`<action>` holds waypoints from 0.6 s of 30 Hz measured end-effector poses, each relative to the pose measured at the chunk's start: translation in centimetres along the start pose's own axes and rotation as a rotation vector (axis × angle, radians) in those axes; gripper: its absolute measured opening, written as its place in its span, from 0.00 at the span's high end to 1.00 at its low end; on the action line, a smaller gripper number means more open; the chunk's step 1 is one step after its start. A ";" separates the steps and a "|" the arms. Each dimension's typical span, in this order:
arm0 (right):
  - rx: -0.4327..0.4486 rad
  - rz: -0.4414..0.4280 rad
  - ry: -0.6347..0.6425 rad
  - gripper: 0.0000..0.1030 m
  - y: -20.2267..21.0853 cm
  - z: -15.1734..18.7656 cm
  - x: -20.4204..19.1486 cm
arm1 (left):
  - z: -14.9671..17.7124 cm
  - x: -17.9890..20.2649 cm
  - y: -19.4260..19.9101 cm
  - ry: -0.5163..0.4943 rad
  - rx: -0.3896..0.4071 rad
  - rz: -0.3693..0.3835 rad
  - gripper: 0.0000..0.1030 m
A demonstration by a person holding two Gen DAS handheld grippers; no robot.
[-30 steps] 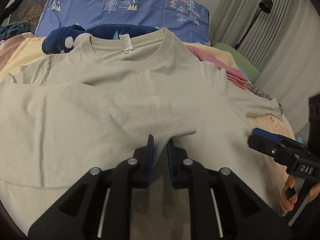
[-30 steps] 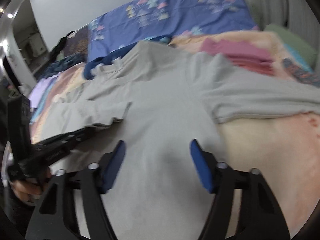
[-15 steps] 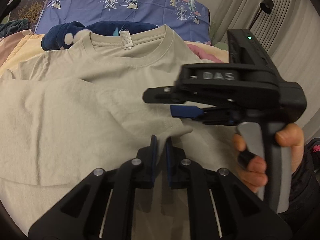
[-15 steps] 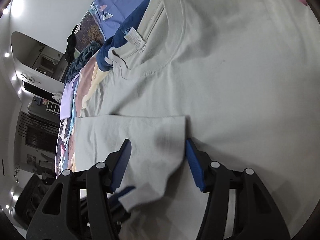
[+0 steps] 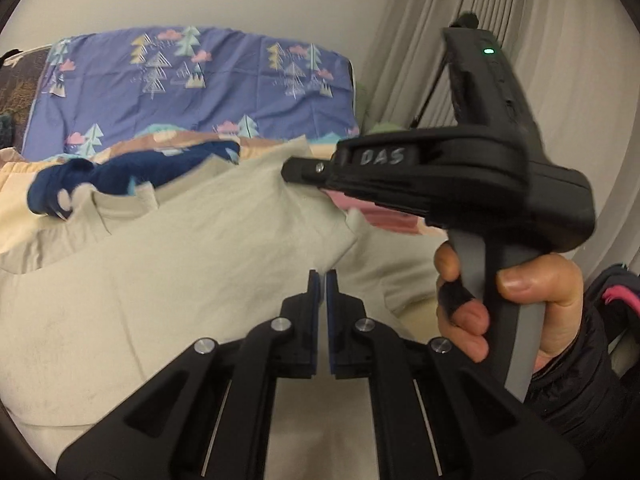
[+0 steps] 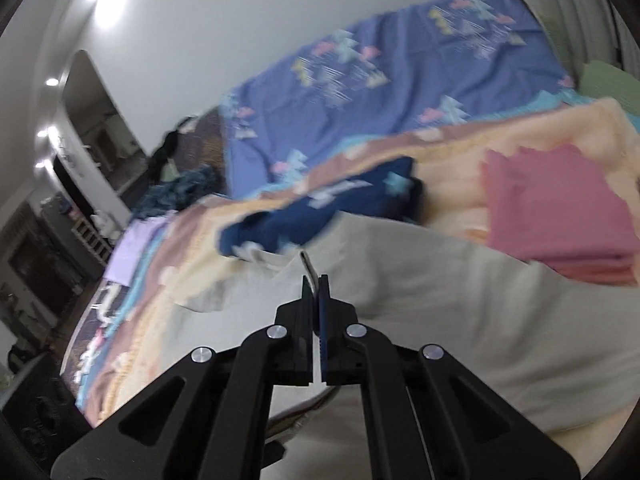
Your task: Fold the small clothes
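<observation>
My left gripper (image 5: 322, 280) had its two blue-padded fingers pressed together on a corner of the beige T-shirt (image 5: 192, 264), the cloth rising to a point right at the tips. My right gripper (image 6: 316, 286) was likewise clamped, its fingers closed on an edge of the same shirt, with a thin strip of fabric standing up between the pads. In the left wrist view the right gripper's black body (image 5: 448, 172) crossed the upper right of the frame, marked "DAS", a small green light on its top, and my right hand (image 5: 516, 304) was wrapped round its grey handle.

The shirt was a pale, plain beige knit, lightly creased, with a ribbed collar (image 5: 120, 210) visible at its far left. It lay on the bed, partly lifted and gathered where both tools pinched it, so its outline was rumpled and not flat. In the left wrist view the collar sat toward the headboard and the body ran back toward me, so its long axis ran roughly from me toward the pillows, though the bunching made that hard to judge exactly.

Just past the collar lay a dark navy garment (image 5: 120, 178). To the right sat a folded pink stack (image 6: 560, 208) on the peach blanket (image 6: 460, 152). Behind stood a blue tree-patterned pillow (image 5: 192, 84), and pale curtains (image 5: 560, 40) hung at right.
</observation>
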State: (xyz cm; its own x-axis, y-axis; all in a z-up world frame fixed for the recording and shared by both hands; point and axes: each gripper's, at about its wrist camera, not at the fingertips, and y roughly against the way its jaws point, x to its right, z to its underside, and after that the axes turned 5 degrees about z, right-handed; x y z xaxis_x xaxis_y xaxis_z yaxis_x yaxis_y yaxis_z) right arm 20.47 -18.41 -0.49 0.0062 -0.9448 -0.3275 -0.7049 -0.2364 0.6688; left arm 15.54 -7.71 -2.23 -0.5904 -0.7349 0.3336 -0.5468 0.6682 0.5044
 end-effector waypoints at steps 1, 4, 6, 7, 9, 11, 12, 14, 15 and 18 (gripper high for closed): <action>-0.025 0.033 -0.012 0.98 -1.1 0.8 1.3 | 0.4 0.0 -0.7 0.004 -0.024 -0.013 0.91; -0.090 0.089 -0.081 0.98 -4.2 3.4 4.6 | 1.8 -0.9 -1.2 0.026 -0.065 -0.058 0.64; -0.101 0.112 -0.118 0.99 -5.1 4.1 6.4 | 2.4 -1.8 -0.1 0.041 -0.066 -0.097 0.48; -0.101 0.116 -0.124 0.99 -5.2 4.2 6.9 | 2.8 -2.5 0.9 0.043 -0.061 -0.125 0.41; -0.095 0.120 -0.140 0.99 -4.9 4.1 7.5 | 3.6 -4.2 3.3 0.043 -0.046 -0.205 0.36; -0.079 0.097 -0.136 0.98 -4.0 3.6 7.1 | 4.7 -6.8 6.2 0.070 -0.029 -0.289 0.35; -0.071 0.079 -0.111 0.97 -3.5 3.1 6.1 | 5.1 -8.1 7.6 0.097 -0.021 -0.335 0.35; -0.073 0.045 -0.036 0.96 -3.5 2.5 3.6 | 5.9 -11.9 10.7 0.191 0.008 -0.430 0.35; -0.080 0.025 0.001 0.96 -3.1 2.2 2.0 | 6.3 -13.5 12.2 0.242 0.030 -0.462 0.36; -0.106 -0.028 0.166 0.96 -4.0 1.7 -5.0 | 7.7 -18.0 16.3 0.393 0.099 -0.539 0.43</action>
State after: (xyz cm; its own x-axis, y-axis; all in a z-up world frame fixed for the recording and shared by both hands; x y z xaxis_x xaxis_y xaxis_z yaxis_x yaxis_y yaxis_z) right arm 22.04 -12.40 -2.65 0.1477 -0.9598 -0.2386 -0.6240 -0.2776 0.7305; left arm 12.72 17.29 -6.19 0.0299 -0.9435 0.3300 -0.7674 0.1899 0.6124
